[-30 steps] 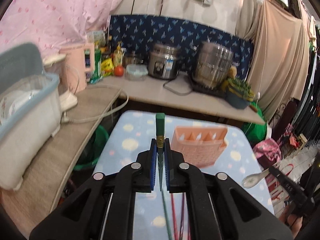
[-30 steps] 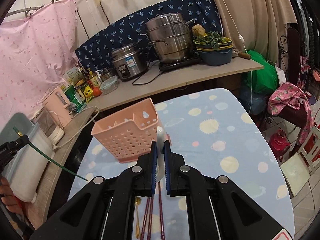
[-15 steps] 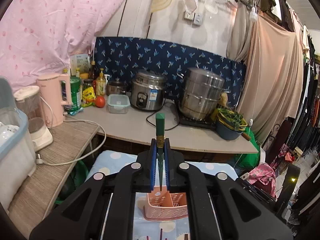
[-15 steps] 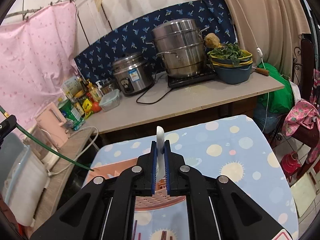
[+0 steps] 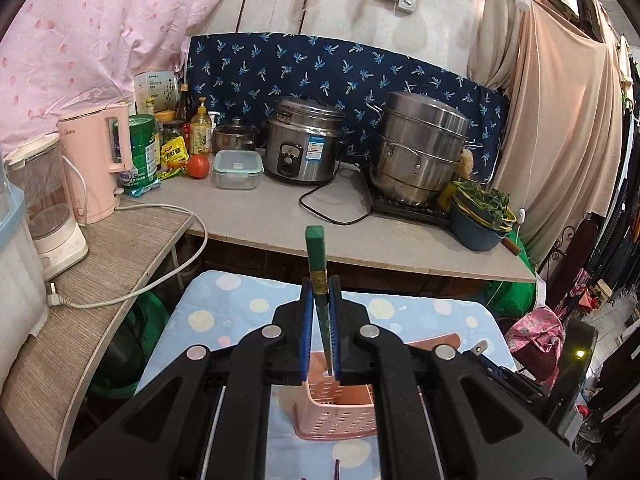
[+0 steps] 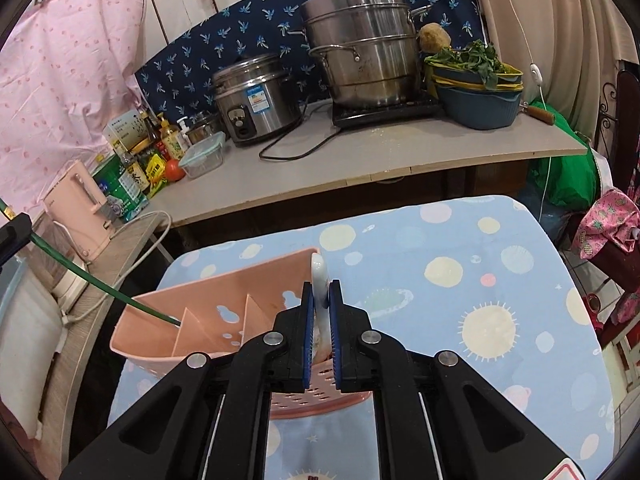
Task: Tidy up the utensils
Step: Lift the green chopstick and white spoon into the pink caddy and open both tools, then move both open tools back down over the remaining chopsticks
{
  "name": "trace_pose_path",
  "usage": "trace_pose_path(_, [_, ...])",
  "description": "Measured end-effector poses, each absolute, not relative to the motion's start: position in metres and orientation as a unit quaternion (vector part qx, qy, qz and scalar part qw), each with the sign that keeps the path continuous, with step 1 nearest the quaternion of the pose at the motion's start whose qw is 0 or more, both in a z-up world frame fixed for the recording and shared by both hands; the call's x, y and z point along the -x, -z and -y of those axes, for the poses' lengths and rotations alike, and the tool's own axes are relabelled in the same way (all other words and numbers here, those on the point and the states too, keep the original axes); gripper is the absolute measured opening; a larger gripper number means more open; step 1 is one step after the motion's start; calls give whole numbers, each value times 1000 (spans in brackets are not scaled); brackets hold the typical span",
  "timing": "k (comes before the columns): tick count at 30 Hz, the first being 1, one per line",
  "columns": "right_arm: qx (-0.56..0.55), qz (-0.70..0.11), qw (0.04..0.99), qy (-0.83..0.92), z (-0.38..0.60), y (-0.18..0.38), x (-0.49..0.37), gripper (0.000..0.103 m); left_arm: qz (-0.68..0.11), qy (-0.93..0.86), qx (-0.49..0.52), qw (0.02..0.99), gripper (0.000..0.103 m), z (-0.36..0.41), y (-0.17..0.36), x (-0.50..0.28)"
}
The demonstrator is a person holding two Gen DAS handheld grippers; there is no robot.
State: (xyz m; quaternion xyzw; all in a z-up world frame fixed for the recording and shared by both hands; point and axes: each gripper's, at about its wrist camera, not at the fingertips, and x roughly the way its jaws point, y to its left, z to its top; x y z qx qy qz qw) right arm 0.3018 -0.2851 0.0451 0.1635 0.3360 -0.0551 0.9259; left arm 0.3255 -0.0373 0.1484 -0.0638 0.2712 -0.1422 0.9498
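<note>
Both claws loaded — left claw (image 5: 320, 300) pinches chopstick (image 5: 316, 256), right claw (image 6: 320, 304) spoon (image 6: 319, 276).

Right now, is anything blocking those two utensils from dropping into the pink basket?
Nothing visible does. The green chopstick in the left hand-held gripper already has its tip inside the leftmost compartment of the pink perforated plastic basket. The white ceramic spoon in the right hand-held gripper sits over the basket's open right end.
</note>
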Motion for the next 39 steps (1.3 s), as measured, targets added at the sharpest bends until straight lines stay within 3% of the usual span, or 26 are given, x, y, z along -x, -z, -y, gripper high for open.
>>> trace_pose_path(8, [-160,-333,927,61,283,-37,-296,12,-273,141,68,949,9,31,-147,-315])
trace_pose_path(14, [-164,-329,928,65,287,-39,-285,12,-260,146,62,953,4,29,-159,-301])
trace_pose_path(19, [-161,-322,931,63,286,-42,-272,23,-266,151,62,950,5,23,-154,-289])
trace_pose_path(35, [-140,-314,937,69,283,-40,-235,27,-341,132,63,929,8,5,-80,-274])
trace_pose_path(39, [-141,-319,935,65,281,-37,-220,27,-363,126,63,921,16,-3,-59,-266])
